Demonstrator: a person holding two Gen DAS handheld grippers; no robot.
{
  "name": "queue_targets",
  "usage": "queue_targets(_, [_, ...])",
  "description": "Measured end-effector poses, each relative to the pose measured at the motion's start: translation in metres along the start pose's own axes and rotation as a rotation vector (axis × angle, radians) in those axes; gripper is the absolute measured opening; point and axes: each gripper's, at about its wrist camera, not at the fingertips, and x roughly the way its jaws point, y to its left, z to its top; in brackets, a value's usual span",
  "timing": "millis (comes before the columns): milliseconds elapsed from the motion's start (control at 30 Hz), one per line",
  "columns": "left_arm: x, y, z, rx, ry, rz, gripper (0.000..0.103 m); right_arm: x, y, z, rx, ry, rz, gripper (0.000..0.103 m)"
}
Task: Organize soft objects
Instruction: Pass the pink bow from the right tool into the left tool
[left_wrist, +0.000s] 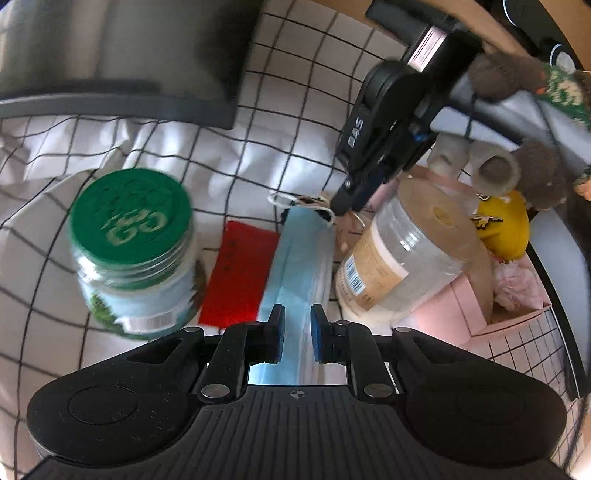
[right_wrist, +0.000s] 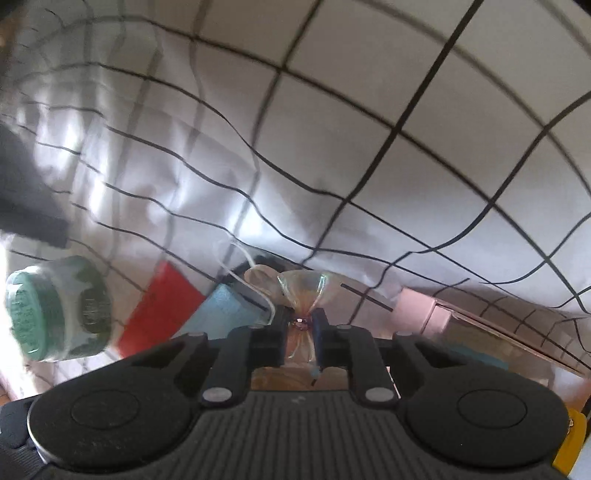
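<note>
Risk lies mainly in the thin grip held by the right gripper: its jaws are pinched on the gathered neck of a small clear cellophane pouch, and only that twisted film is caught between the pads. If the film slips or tears while being raised, the pouch could fall back among the clutter. A white elastic loop of the blue face mask lies just beside the pinch point — it may be snagged and the mask dragged along. The left gripper hangs over the near end of that mask; its jaws are drawn in to a narrow gap with the mask seen below them, and no hold on it can be made out.

The mask lies on the checked cloth between a red card and a clear jar with a tan lid. The pink box, judged to be the destination, already holds plush toys — but the tan-lidded jar sits against it and partly blocks the way in. The green-lidded jar stands near the left gripper and could be knocked by a sideways sweep
</note>
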Motion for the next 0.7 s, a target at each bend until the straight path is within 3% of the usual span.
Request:
queue_targets(200, [0.006,0.001,0.0,-0.052,-0.001,0.016,0.016,-0.042,0.004,-0.018,-0.003,-0.111,0.084,0.013])
queue_targets(400, [-0.013,0.012,-0.014,-0.12,-0.002,0.003,0.016,-0.077,0.035,-0.041,-0.058,-0.234,0.188,0.013])
queue_targets(533, [-0.026,0.019,-0.023,-0.126,0.011,0.001,0.016,-0.076,0.059,-0.051,-0.093,-0.243,0.175,0.013])
queue_targets(700, [-0.041,0.025,-0.028,-0.131,-0.002,-0.014,0.016,-0.054,0.089,-0.075,-0.122,-0.178,0.199,0.013])
